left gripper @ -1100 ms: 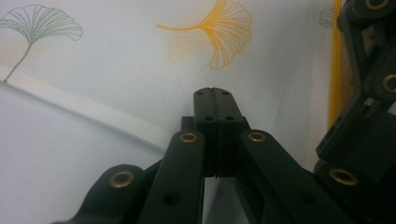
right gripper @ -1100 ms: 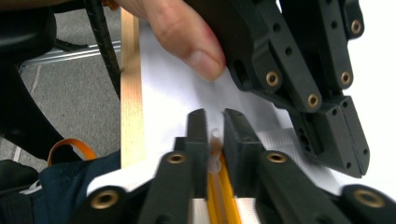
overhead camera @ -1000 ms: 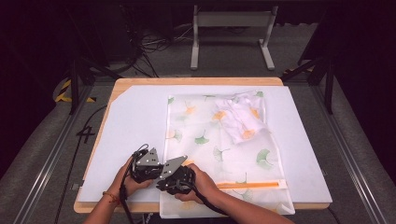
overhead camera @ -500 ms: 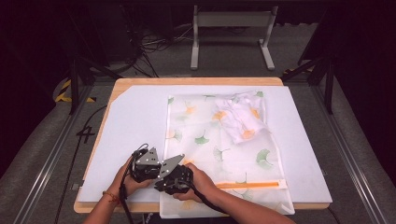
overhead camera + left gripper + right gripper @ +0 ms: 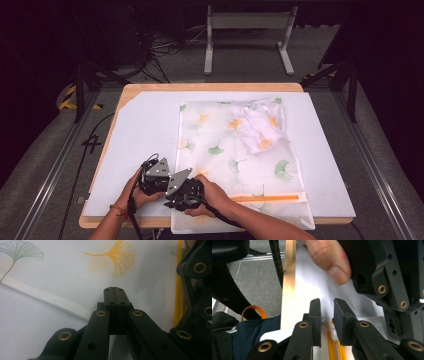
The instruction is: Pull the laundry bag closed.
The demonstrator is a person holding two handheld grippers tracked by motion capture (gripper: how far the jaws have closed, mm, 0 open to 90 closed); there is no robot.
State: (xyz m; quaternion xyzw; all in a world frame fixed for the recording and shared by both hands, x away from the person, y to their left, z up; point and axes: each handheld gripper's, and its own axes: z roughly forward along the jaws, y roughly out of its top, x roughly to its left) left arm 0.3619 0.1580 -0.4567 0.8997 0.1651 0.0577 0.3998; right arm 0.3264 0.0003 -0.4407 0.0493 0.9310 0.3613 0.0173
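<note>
A wooden table (image 5: 210, 87) with a white sheet (image 5: 145, 135) on it stands on a grey floor (image 5: 45, 165). At 12 o'clock behind it is a grey metal stand (image 5: 248, 30), and at 11 o'clock lie black cables (image 5: 165, 47). The room at the back is dark, and yellow-black tape (image 5: 67, 100) marks the floor at 9 o'clock.

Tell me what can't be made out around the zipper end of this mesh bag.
- High view: hands and grippers cover the orange zipper's left end.
- Right gripper view: whether the fingers touch the white zipper pull; it sits low between them.
- Left gripper view: whether its shut fingers pinch mesh.
</note>
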